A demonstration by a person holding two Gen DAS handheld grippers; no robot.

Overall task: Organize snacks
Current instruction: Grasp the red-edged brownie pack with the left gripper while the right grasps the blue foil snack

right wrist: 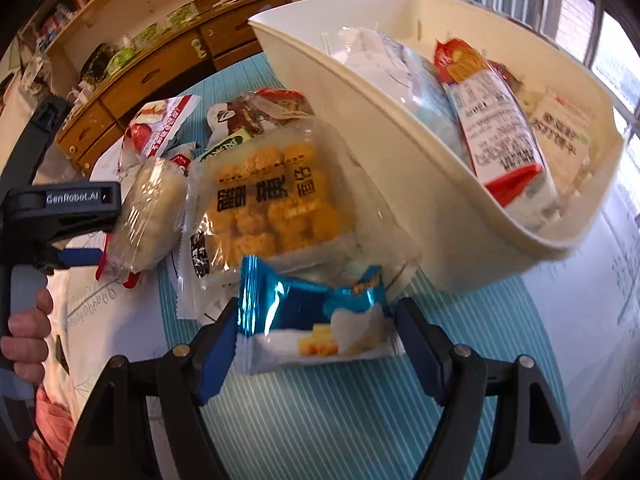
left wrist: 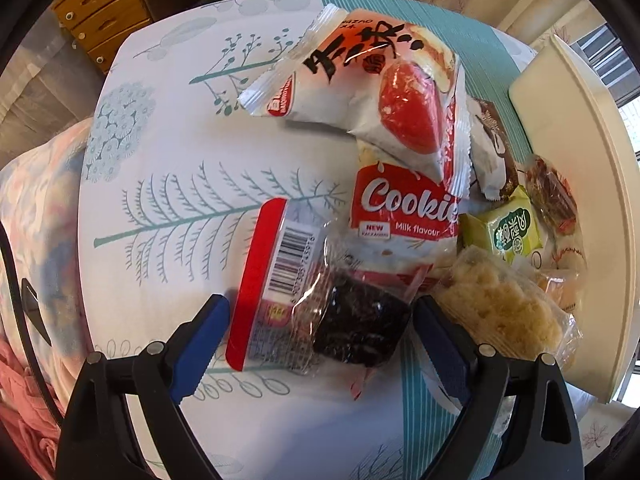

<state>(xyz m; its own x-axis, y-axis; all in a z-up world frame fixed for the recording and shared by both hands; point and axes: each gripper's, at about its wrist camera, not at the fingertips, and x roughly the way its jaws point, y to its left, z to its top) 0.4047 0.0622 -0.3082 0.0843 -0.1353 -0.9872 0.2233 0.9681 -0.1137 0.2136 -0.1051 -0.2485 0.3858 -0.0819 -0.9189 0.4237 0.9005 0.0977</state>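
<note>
Two grippers over a table of snacks, one spread above a dark cake, one clamping a blue packet.

The left gripper (left wrist: 320, 320) stands wide, nothing pressed; between its fingers lie a dark cake in clear wrap (left wrist: 356, 320) and a red-edged packet (left wrist: 264, 280), the cake overlapping it. Ahead lies a cookie bag (left wrist: 404, 216) partly under a red-and-white packet (left wrist: 360, 92); off its right finger, a pale crumbly bar (left wrist: 500, 312). The right gripper (right wrist: 316, 332) grips a blue packet (right wrist: 312, 320), its print blurred. Just beyond sits a yellow puff pack (right wrist: 272, 204); ahead to the right, the white bin (right wrist: 400, 152) holds packets, labels unreadable, far side cut off.
</note>
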